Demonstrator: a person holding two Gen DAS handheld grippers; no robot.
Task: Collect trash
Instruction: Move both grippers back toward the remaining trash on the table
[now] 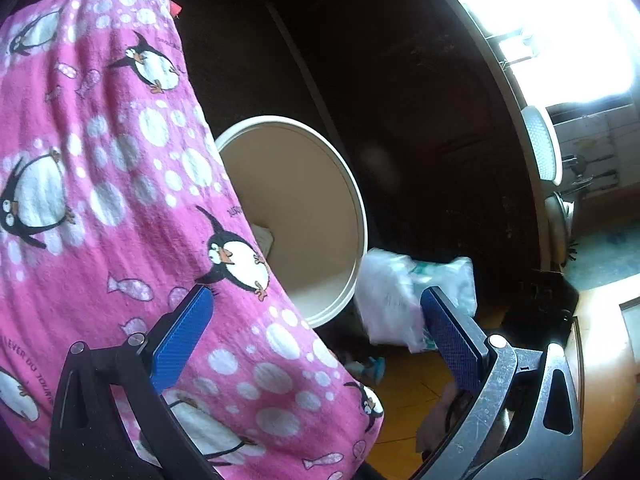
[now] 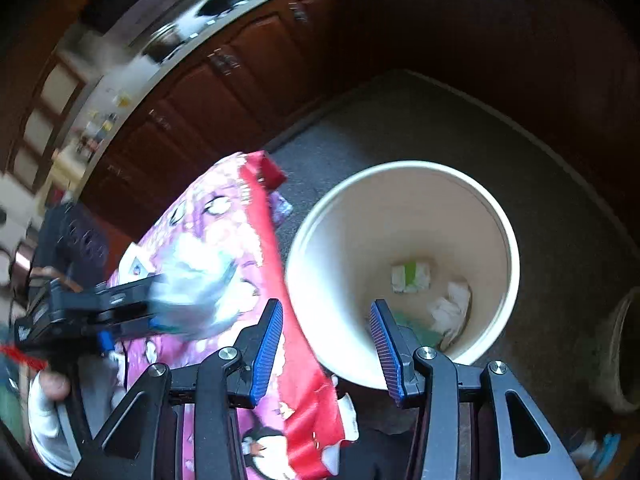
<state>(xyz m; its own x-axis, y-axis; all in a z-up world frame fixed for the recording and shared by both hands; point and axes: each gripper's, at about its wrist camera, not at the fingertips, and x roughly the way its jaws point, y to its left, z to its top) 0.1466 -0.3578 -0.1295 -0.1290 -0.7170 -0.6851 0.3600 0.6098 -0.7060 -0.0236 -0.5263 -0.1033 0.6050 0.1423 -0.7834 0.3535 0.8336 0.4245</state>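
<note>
Left gripper (image 1: 316,294) is spread wide, blue pads far apart, and it isn't clamped on anything. The crumpled white bag (image 1: 412,300) is the trash piece here. It sits right at the tip of the pad on the right side of that view, partly behind it, and not between the two pads. It's blurry, so I can't tell if it's actually touching the pad or is just beside it. From the right wrist camera the same bag (image 2: 192,300) shows as a smeared white-grey blob right at the front of the left gripper (image 2: 100,312), over the pink penguin fabric (image 2: 208,220).

Right gripper (image 2: 326,348) is also wide open with nothing held. Its left pad is in front of the red edge of that fabric, and its right pad is in front of the near rim of the white bucket (image 2: 400,220).

The bucket stands upright on a dark rug (image 2: 400,120). In its bottom are a white-and-green wrapper (image 2: 410,278), a crumpled white paper (image 2: 450,310) and something green (image 2: 416,328), partly hidden by the pad.

In the left view the bucket (image 1: 352,200) is just left of the bag, half hidden by the penguin fabric (image 1: 120,180). The bag is outside the bucket, right by its rim.
</note>
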